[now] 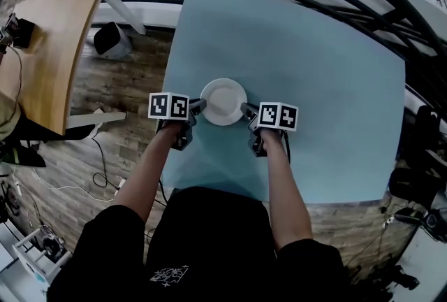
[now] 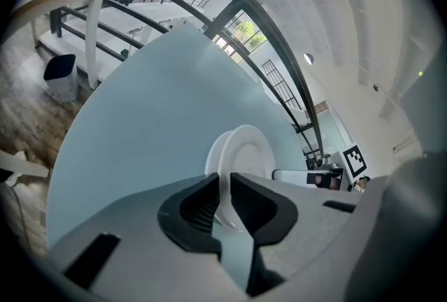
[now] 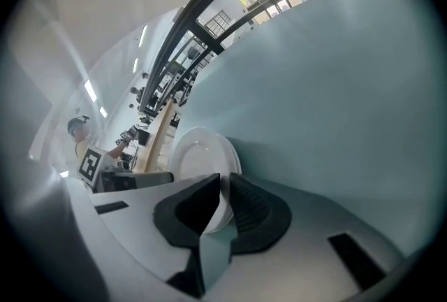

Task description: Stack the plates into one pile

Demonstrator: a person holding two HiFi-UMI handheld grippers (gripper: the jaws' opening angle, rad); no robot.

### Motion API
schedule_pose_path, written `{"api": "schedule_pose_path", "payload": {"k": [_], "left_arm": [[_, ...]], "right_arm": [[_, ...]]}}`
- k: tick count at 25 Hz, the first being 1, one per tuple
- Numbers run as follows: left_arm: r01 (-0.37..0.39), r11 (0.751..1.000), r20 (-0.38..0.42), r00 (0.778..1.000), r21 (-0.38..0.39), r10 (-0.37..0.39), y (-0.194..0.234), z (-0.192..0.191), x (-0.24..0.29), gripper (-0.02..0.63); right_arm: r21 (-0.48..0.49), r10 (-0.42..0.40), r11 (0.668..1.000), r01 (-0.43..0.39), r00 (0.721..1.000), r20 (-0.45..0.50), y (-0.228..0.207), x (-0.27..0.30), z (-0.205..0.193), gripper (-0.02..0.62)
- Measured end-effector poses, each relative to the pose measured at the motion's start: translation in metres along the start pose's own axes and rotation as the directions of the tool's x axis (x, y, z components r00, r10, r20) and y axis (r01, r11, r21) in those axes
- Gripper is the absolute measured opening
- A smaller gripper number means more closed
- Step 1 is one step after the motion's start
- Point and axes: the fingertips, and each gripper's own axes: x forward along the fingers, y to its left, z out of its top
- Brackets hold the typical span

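Your white plates point(image 1: 223, 102) look glossy and smooth, like glazed ceramic; the pale blue table point(image 1: 321, 77) is matt; your black pads point(image 2: 199, 206) are ribbed and dull.

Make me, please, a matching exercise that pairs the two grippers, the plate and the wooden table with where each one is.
Things:
1. left gripper
2. right gripper
3. plate
4. wooden table

Places or states:
A. at the upper left of the head view, beside the blue table
B. closed on the plate's right rim
C. closed on the plate's left rim
D. white, between the two grippers

Pairs: 1-C, 2-B, 3-D, 4-A.
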Motion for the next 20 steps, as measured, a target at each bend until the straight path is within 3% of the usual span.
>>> {"api": "schedule_pose_path", "payload": {"k": [6, 20], "left_arm": [[0.004, 1.000, -0.001, 1.000, -0.004, -0.004, -0.003, 0.001, 0.000, 0.051], [-0.056, 0.995, -0.063, 0.996, 0.080, 0.061, 0.002, -0.010, -0.004, 0.066]], "right_arm": [[0.001, 0.000, 1.000, 0.000, 1.000, -0.015, 0.000, 0.000, 0.003, 0.041], [-0.142, -0.084, 0.987, 0.076, 0.995, -0.052, 0.003, 0.003, 0.002, 0.049]]}}
